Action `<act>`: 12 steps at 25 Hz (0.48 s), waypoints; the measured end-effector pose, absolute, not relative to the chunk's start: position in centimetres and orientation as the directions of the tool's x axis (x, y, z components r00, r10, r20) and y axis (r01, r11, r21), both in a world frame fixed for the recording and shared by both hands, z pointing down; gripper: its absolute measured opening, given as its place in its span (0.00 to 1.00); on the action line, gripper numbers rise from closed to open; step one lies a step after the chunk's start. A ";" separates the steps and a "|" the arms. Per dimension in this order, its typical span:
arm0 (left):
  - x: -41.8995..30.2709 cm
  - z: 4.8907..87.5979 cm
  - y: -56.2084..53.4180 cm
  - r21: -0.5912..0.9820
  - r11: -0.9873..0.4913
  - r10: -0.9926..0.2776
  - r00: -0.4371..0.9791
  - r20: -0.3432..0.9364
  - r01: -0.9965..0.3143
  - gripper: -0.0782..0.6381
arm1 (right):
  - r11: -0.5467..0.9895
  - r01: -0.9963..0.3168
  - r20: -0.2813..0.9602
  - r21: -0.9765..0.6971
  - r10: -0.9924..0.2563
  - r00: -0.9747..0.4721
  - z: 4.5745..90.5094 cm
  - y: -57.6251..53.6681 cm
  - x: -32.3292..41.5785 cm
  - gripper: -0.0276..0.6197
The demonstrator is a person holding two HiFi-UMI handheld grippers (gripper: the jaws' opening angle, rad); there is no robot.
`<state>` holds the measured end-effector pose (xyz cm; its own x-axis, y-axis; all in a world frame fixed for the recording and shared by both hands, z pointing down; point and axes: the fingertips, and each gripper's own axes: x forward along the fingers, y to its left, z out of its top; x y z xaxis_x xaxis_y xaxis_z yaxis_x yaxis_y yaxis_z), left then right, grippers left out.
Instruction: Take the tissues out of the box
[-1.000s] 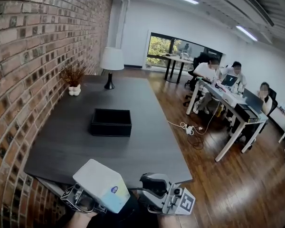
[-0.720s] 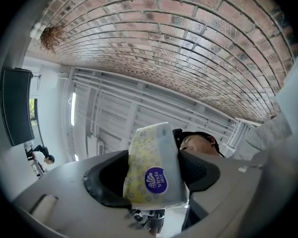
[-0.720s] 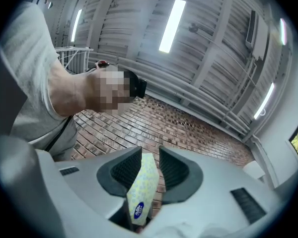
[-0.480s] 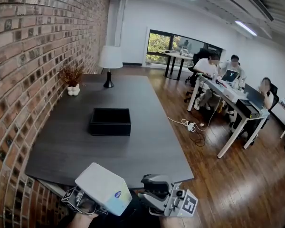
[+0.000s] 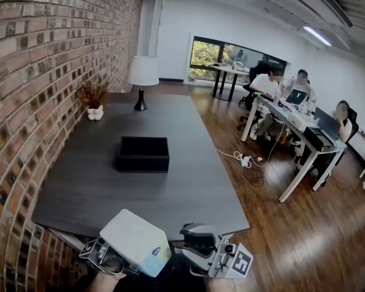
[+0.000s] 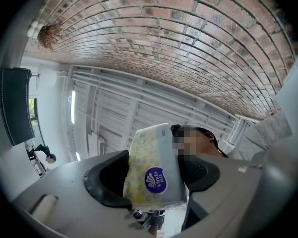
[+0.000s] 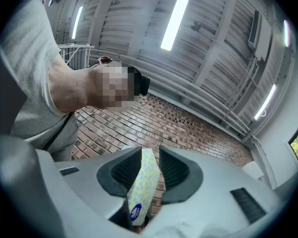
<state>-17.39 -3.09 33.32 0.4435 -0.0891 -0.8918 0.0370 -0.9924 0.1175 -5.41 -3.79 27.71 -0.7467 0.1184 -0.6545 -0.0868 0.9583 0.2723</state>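
Note:
A white and yellow tissue pack (image 5: 137, 243) with a blue oval label is held low in front of the person, short of the table's near edge. My left gripper (image 5: 106, 257) sits under its left end, and in the left gripper view its jaws are shut on the pack (image 6: 154, 167). My right gripper (image 5: 198, 248) is at the pack's right end. In the right gripper view its pads pinch a thin edge of the pack (image 7: 141, 187). The black open box (image 5: 142, 155) stands in the middle of the dark table (image 5: 79, 193); its inside looks dark.
A brick wall (image 5: 24, 102) runs along the table's left side. A white lamp (image 5: 143, 78) and a potted dry plant (image 5: 95, 102) stand at the far end. People sit at white desks (image 5: 292, 123) on the right, with cables (image 5: 243, 162) on the wooden floor.
The pack and both grippers sit slightly lower and further right in the head view. Both grips look unchanged.

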 end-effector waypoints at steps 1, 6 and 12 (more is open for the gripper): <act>-17.4 33.3 -3.1 0.118 -0.992 -0.089 0.445 -0.891 0.037 0.55 | 0.958 -0.087 -0.654 0.273 0.118 -0.747 27.7 -3.8 -5.4 0.23; -17.5 33.2 -3.1 0.118 -0.992 -0.089 0.441 -0.893 0.038 0.54 | 0.957 -0.093 -0.653 0.276 0.115 -0.748 27.7 -3.8 -5.5 0.23; -17.5 33.3 -3.1 0.127 -0.991 -0.097 0.418 -0.903 0.043 0.51 | 0.955 -0.101 -0.654 0.277 0.111 -0.748 27.9 -3.9 -5.6 0.23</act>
